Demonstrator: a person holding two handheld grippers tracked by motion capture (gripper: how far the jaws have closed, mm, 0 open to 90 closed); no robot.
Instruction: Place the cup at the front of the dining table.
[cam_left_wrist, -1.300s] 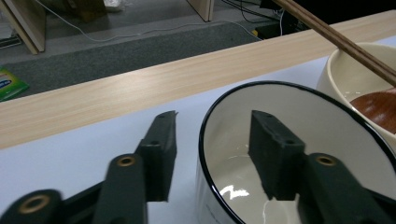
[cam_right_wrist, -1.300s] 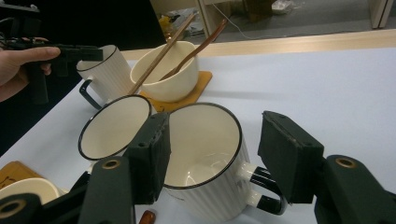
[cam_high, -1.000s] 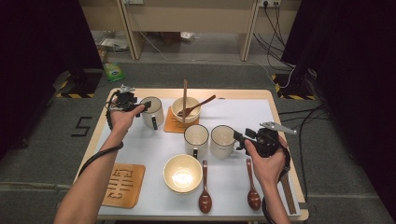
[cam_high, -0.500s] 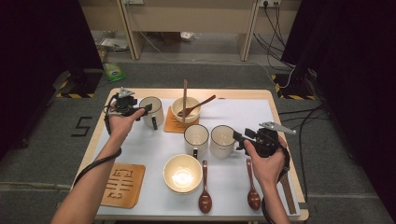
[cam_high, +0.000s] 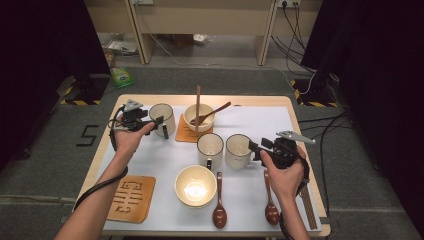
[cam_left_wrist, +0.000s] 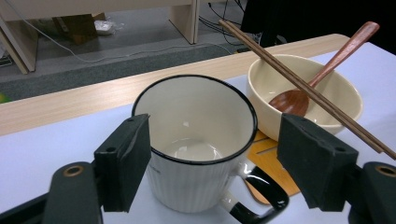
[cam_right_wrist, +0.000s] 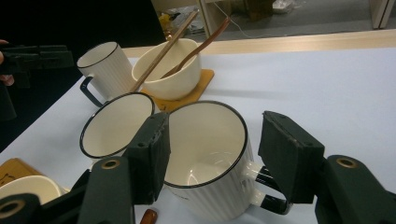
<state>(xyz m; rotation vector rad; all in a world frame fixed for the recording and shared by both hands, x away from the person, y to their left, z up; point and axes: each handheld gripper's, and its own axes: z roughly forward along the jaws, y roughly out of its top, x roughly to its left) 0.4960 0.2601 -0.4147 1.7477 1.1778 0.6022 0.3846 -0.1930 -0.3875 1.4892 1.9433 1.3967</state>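
Jaws of the left gripper (cam_left_wrist: 212, 163) stand wide, one pad beside the rim of the back mug (cam_left_wrist: 196, 142) and the other well clear of its far side, so nothing is gripped; that mug's black handle points toward the camera. Just right of it in the left gripper view sits a bowl (cam_left_wrist: 306, 95) on an orange mat (cam_left_wrist: 273, 161), with a spoon (cam_left_wrist: 322, 70) and chopsticks (cam_left_wrist: 299, 81) leaning over its rim, leaving little room on that side. In the high view the left hand (cam_high: 131, 136) comes in from the table's left edge, forearm running diagonally up from the bottom. The right gripper (cam_right_wrist: 212, 158) is likewise open, its pads flanking the right mug (cam_right_wrist: 210, 163) without pressing it, handle toward the right pad. A second mug (cam_right_wrist: 116, 123) stands close against that mug's far side. In the high view the right hand (cam_high: 282, 172) is near the table's right edge, with bare white table (cam_high: 260, 117) beyond the mugs.
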